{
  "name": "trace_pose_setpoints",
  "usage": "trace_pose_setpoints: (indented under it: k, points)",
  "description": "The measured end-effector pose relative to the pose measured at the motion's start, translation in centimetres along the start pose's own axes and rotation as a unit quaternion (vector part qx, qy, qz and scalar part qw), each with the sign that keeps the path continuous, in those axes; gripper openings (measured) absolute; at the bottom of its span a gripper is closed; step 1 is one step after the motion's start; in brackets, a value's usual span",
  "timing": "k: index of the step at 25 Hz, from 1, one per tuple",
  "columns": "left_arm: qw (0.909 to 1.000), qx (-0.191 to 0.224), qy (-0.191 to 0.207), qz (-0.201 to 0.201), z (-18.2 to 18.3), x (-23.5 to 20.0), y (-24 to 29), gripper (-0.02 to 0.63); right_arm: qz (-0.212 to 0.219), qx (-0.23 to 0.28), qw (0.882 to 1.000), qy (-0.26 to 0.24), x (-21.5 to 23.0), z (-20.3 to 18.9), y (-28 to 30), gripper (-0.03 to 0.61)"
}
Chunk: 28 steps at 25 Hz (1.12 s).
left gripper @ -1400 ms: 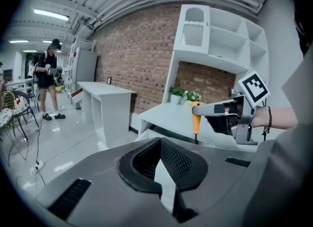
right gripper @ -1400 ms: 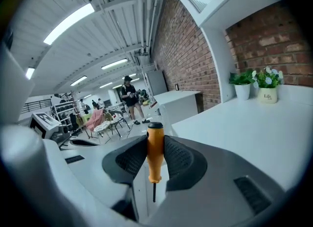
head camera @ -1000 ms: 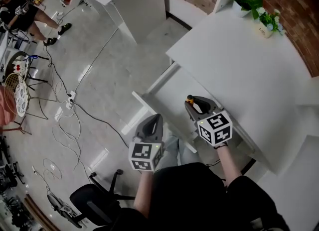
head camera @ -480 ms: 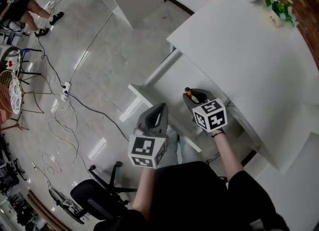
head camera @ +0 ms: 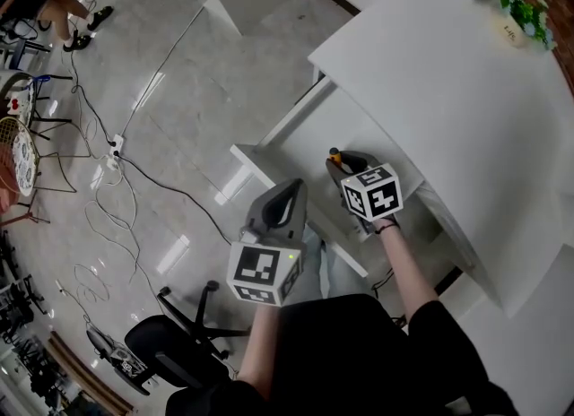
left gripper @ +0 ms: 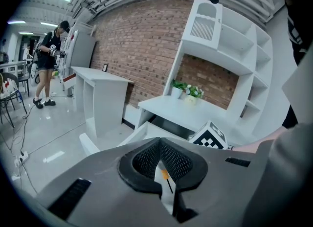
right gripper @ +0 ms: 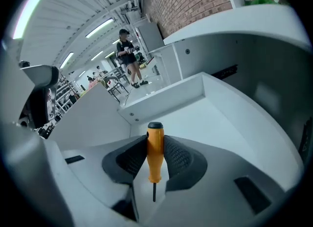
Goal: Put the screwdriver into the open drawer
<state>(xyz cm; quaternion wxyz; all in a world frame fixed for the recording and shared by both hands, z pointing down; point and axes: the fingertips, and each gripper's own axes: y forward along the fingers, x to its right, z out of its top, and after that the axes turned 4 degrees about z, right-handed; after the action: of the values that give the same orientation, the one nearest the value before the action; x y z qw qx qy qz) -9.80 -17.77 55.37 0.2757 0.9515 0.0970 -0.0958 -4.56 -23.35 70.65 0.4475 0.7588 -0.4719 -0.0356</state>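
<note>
Right gripper view: my right gripper (right gripper: 155, 145) jaws are pinching the screwdriver (right gripper: 155, 155) handle above the open drawer (right gripper: 215, 118) at twelve o'clock. My left gripper (left gripper: 160, 147) jaws are sitting pressed together, empty. Releasing from up here, I'm risking it bouncing out.

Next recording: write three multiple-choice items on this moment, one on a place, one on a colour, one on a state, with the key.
1. Where is the orange-handled screwdriver?
A. On the white desk top
B. Between the fingers of the right gripper
C. On the grey floor

2. What colour is the cap at the end of its handle?
A. Black
B. Red
C. White

3. The white drawer is:
A. Pushed shut
B. Pulled open
C. Lying on the floor

Key: 1 B, the right gripper view shows the fingers clamped on the handle. 2 A, the cap above the orange handle is black. 3 B, the drawer's bare inside lies open below the gripper.
</note>
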Motion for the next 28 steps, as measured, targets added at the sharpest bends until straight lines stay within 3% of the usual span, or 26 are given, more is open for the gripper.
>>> trace_pose_setpoints:
  k: [15, 28]
  points:
    - [1.0000, -0.001, -0.008, 0.005, 0.2, -0.5, 1.2, 0.008, -0.001, -0.026, 0.999, 0.033, 1.2, -0.9, 4.6, 0.112]
    - [0.9999, -0.005, -0.007, 0.008, -0.2, -1.2, 1.4, 0.009, -0.027, -0.061, 0.997, 0.041, 1.8, -3.0, 6.7, 0.112]
